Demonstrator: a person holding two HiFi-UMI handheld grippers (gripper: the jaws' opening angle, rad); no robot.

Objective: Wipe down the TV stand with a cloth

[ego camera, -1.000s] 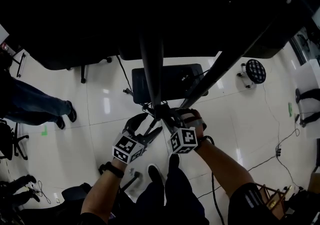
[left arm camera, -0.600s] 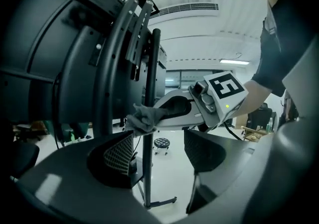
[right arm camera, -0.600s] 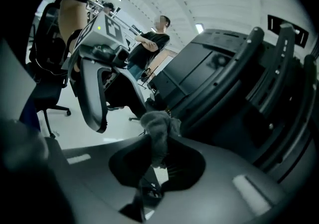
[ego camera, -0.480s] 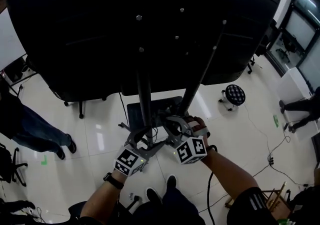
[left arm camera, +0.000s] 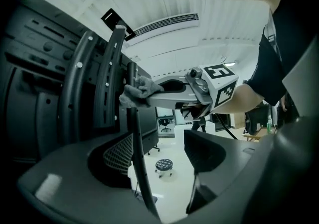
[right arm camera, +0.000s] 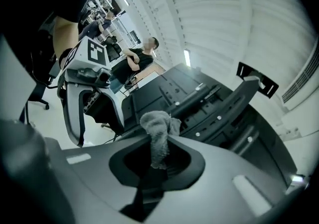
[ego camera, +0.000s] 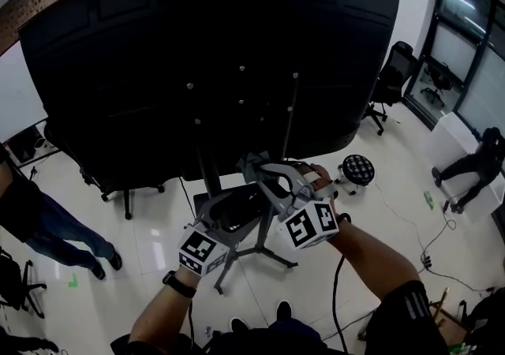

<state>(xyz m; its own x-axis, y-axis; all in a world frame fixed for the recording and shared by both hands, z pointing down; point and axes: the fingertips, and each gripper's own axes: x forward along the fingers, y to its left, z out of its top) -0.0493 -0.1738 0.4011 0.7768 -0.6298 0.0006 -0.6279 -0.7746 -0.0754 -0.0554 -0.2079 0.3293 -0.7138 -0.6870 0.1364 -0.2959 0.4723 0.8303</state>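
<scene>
The TV stand's two dark uprights [ego camera: 207, 176] rise to the back of a big black TV [ego camera: 197, 61]. In the head view my right gripper [ego camera: 264, 173] holds a grey cloth [ego camera: 249, 162] against the uprights just under the TV. Seen from the right gripper view, the cloth [right arm camera: 158, 131] is pinched in my right gripper [right arm camera: 158, 162], with the TV's mounting rails [right arm camera: 219, 111] behind. My left gripper [ego camera: 227, 210] sits lower left, open. The left gripper view has a thin upright [left arm camera: 137, 158] running between the spread jaws of my left gripper [left arm camera: 159, 161], and the cloth [left arm camera: 139, 91] pressed on that upright above.
The stand's splayed feet [ego camera: 264, 252] rest on a glossy white floor. A small round stool [ego camera: 357, 168] and floor cables [ego camera: 430, 255] lie to the right. Office chairs [ego camera: 390, 81] stand behind the TV. One person [ego camera: 47, 227] stands at left, another [ego camera: 473, 164] far right.
Both grippers have risen along the uprights from near the base to just under the TV, and the head view has tipped upward. The cloth stays held in the right gripper.
</scene>
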